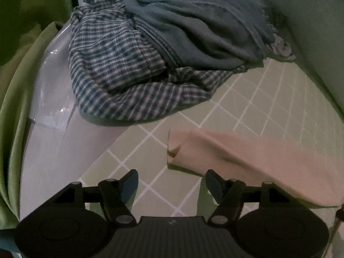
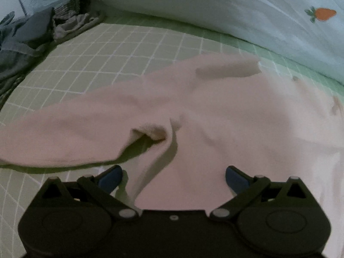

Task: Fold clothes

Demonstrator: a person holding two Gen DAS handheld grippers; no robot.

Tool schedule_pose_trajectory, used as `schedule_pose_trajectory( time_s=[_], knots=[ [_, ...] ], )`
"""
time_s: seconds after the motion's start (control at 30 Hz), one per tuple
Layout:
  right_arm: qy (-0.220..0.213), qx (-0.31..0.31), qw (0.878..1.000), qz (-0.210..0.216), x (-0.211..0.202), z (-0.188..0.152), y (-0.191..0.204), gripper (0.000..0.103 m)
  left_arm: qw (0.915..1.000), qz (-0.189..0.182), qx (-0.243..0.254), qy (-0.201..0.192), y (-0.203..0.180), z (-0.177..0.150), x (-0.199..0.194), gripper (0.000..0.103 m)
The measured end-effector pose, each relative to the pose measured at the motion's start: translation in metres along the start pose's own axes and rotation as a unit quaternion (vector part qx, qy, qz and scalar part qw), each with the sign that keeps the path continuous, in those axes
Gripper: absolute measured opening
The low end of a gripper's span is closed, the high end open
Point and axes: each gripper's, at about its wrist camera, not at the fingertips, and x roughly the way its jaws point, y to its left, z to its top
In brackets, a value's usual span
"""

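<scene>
A pale pink top (image 2: 215,111) lies spread on the green checked bedsheet (image 2: 107,49), one sleeve stretched left and the other folded at the back. Its sleeve end also shows in the left wrist view (image 1: 247,157). My right gripper (image 2: 174,178) is open and empty, low over the top's body near a crease by the armpit. My left gripper (image 1: 172,185) is open and empty above the sheet (image 1: 258,99), just left of the sleeve's cuff.
A heap of clothes lies behind: a blue plaid shirt (image 1: 120,79) with a grey-teal garment (image 1: 193,30) on it. A green curtain (image 1: 15,99) and a white surface (image 1: 49,146) are left. A carrot-print quilt (image 2: 236,13) borders the back.
</scene>
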Motion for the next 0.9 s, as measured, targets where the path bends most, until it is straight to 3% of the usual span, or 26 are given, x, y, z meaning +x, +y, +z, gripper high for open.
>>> schedule_pose_trajectory(
  time_s=[0.13, 0.23, 0.33, 0.43, 0.53, 0.77, 0.9],
  knots=[
    [-0.010, 0.011, 1.000, -0.003, -0.006, 0.001, -0.001, 0.103, 0.9981, -0.036, -0.039, -0.032, 0.002, 0.008, -0.013, 0.071],
    [-0.014, 0.015, 1.000, -0.008, -0.008, 0.004, -0.003, 0.103, 0.9984, -0.023, -0.028, -0.042, -0.016, 0.020, -0.006, 0.079],
    [-0.016, 0.018, 1.000, -0.015, -0.009, 0.004, -0.006, 0.103, 0.9985, -0.008, -0.016, -0.051, -0.034, 0.033, 0.002, 0.080],
    [-0.016, 0.024, 0.999, -0.021, -0.010, 0.004, -0.009, 0.103, 0.9985, 0.047, -0.010, -0.029, -0.044, 0.035, 0.018, 0.080],
    [-0.017, 0.034, 0.999, -0.025, -0.014, 0.000, -0.015, 0.103, 0.9978, 0.066, -0.003, -0.011, -0.041, 0.030, 0.026, 0.080],
    [-0.018, 0.077, 0.996, -0.034, -0.024, -0.011, -0.036, 0.103, 0.9958, 0.087, 0.030, 0.002, -0.023, 0.001, 0.015, 0.080],
    [-0.020, 0.091, 0.995, -0.036, -0.028, -0.013, -0.042, 0.103, 0.9971, 0.074, 0.015, 0.002, -0.014, -0.010, 0.008, 0.080]
  ],
)
